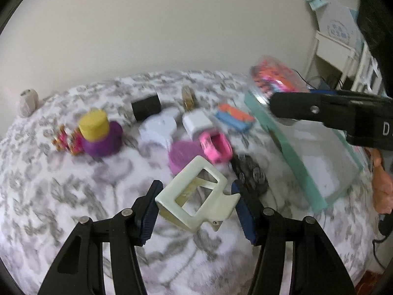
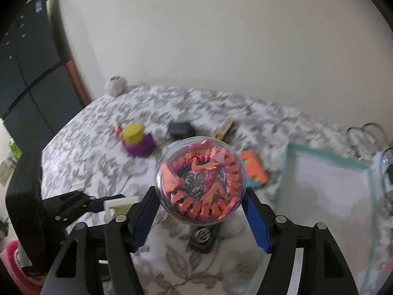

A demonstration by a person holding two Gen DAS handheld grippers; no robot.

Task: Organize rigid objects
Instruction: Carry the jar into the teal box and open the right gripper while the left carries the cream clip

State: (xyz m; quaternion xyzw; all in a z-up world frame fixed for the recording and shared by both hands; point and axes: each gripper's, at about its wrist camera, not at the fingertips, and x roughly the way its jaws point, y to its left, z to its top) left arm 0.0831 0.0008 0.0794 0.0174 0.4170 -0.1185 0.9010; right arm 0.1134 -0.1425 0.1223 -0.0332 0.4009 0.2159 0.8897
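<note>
Floral grey-white bedspread (image 1: 61, 196), purple-yellow pot (image 1: 100, 132), black box (image 1: 146, 107), white charger (image 1: 197, 124), teal-rimmed tray (image 1: 304, 169)

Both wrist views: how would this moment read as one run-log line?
left gripper: shut on cream hair clip | right gripper: shut on clear ball | tray: nearby

- On the right gripper (image 1: 282, 105), where its black body crossed the left wrist view, a single white letter "D" stood at the picture's right edge; whatever followed it was cut off.
- The white box (image 1: 339, 27) at the back right carried a round bluish print, too blurred to read.
- The small sticker (image 2: 38, 7) on the dark cabinet in the right wrist view was too small to read.
- Nothing else bore legible writing.
</note>
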